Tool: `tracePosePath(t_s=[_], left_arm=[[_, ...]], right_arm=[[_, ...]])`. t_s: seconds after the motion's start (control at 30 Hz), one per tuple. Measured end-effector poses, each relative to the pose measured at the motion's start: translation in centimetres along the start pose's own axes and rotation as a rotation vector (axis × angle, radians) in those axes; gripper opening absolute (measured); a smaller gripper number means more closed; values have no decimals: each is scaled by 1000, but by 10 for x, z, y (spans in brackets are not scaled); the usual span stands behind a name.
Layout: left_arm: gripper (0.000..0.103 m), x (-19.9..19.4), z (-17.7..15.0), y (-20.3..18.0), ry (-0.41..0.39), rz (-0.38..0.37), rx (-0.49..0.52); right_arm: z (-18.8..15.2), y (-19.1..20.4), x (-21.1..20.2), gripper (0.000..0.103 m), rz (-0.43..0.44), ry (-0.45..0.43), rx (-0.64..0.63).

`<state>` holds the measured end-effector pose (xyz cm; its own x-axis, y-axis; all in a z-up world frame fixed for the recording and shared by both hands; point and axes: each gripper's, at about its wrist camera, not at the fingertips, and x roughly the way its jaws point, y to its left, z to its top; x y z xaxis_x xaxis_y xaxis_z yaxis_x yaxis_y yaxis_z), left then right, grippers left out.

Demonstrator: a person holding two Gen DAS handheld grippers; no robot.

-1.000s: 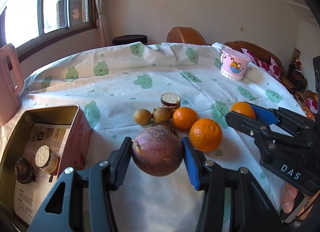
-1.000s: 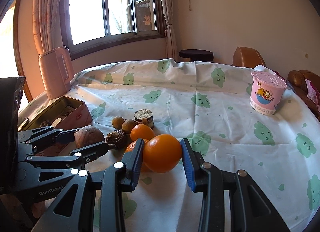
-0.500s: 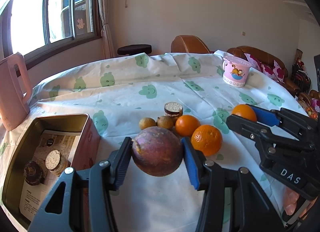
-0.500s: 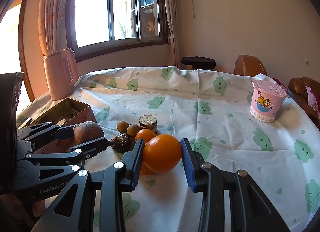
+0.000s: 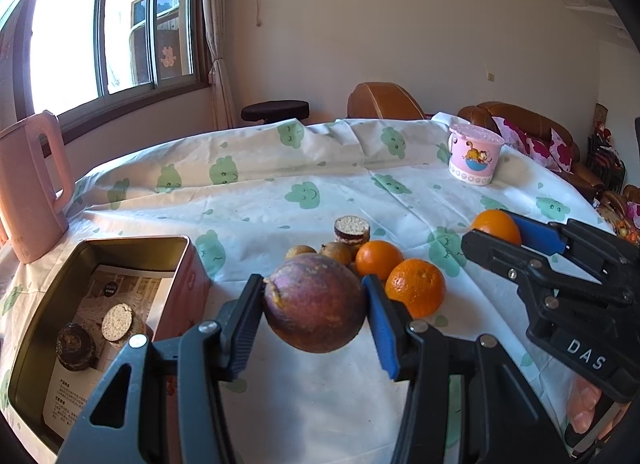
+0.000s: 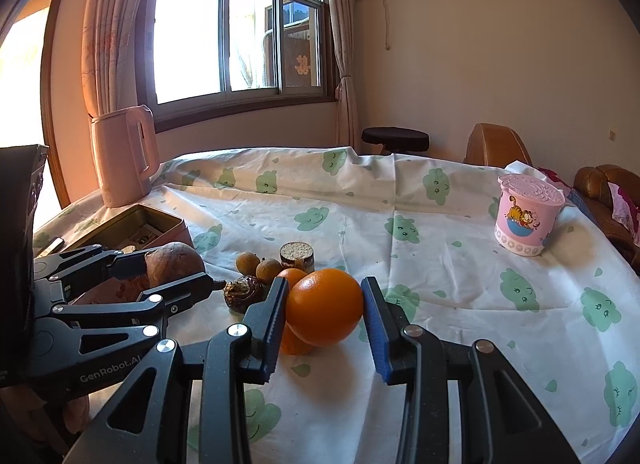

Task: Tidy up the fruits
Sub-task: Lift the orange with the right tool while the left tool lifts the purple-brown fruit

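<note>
Fruits: purple-brown passion fruit (image 5: pixel 315 304) clamped in left gripper (image 5: pixel 316 318), lower centre; orange (image 6: pixel 325 306) clamped in right gripper (image 6: pixel 325 322).
Writing: "DAS", "GenRobot.AI" on grippers.
Tin (image 5: pixel 182 260): lower left, holds round cakes (image 5: pixel 117 322), leaflet (image 5: pixel 68 396).

**Fruit cluster ahead of both grippers, tin to the left**

The left gripper (image 5: pixel 316 306) holds a round fruit (image 5: pixel 315 304) above the table (image 5: pixel 280 192). Just beyond it lie two oranges (image 5: pixel 416 290), two small fruits (image 5: pixel 338 252) and, behind those, a round cake (image 5: pixel 352 229). To its left sits an open tin (image 5: pixel 132 248) with two cakes (image 5: pixel 118 322) in it; a jug (image 5: pixel 30 192) stands behind the tin. To its right, the right gripper (image 6: pixel 324 312) holds an orange (image 6: pixel 325 306). A cup (image 5: pixel 475 160) stands far ahead, to the right.
</note>
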<state>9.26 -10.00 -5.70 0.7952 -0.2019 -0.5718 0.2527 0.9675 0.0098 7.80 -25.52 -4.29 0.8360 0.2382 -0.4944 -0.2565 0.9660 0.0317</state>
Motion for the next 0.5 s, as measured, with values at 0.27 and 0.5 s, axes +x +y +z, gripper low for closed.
tracePosePath(t_s=[0.27,0.5], left_arm=[[52,-4,0,0,-23,11,-2],[52,-8,0,1,-46,19,-6]], right_arm=[[0,1,-5,39,-3,-28,-4],[0,1,-9,39,-4,-47,-4]])
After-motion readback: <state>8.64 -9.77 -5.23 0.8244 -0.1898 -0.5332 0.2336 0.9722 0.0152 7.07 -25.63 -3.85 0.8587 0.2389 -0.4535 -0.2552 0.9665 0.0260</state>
